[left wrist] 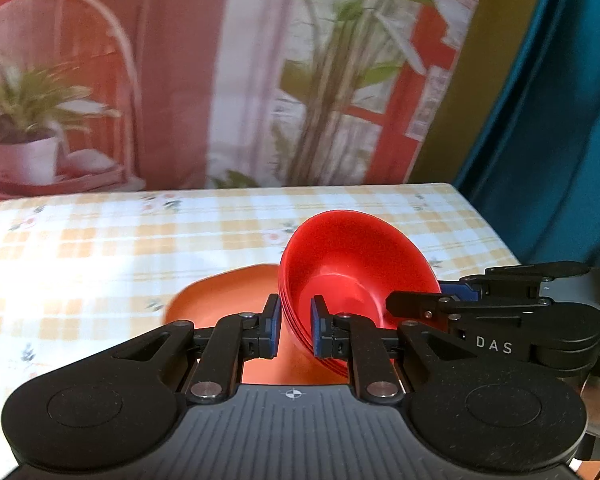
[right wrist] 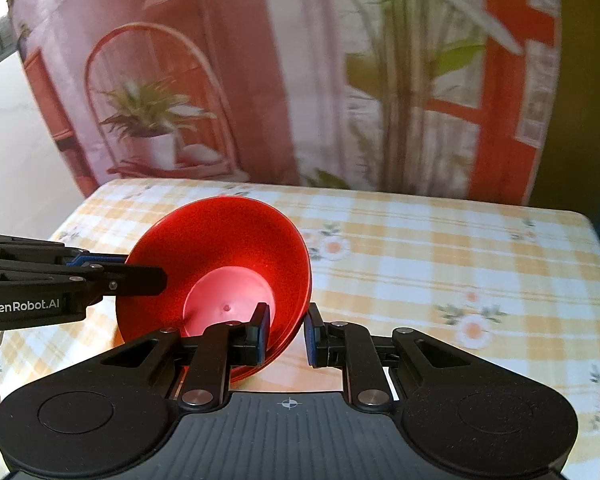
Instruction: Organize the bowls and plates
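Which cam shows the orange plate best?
Left wrist: the orange plate lies on the table below the tilted red bowls. Right wrist shows almost none; the bowls hide it.

Your table [left wrist: 100,240] wears a cloth [right wrist: 440,248] checked in yellow and white with small flower prints, and it runs back to a printed backdrop of plants and red frames. You can see an orange plate [left wrist: 220,300] lying flat on the cloth at the near side in the left wrist view. In the right wrist view you see nothing resting on the cloth's right half.
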`<state>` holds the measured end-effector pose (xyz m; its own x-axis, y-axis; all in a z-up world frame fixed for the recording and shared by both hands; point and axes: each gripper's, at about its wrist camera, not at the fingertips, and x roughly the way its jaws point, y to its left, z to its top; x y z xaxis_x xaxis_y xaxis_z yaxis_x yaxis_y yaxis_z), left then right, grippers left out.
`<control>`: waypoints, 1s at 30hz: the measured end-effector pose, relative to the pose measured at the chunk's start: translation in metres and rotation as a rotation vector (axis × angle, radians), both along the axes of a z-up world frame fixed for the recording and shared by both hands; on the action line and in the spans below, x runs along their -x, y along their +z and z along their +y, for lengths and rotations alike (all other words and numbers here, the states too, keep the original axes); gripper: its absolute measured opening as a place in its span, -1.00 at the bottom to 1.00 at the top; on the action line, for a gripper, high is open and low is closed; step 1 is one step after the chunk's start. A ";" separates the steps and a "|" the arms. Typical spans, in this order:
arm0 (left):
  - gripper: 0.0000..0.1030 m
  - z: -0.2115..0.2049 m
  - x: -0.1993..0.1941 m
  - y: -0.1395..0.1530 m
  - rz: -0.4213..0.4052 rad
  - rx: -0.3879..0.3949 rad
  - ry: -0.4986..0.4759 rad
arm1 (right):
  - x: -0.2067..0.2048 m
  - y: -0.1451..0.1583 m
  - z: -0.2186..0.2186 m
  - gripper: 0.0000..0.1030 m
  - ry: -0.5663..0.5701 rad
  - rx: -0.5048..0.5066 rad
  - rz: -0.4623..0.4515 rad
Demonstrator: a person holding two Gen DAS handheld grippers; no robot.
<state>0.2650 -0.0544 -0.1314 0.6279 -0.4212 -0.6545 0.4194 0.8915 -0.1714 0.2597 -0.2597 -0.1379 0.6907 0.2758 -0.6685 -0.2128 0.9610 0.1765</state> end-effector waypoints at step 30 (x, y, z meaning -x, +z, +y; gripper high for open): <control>-0.66 0.040 -0.015 -0.050 0.070 -0.002 0.073 | -0.025 -0.036 0.048 -0.67 0.015 0.025 0.068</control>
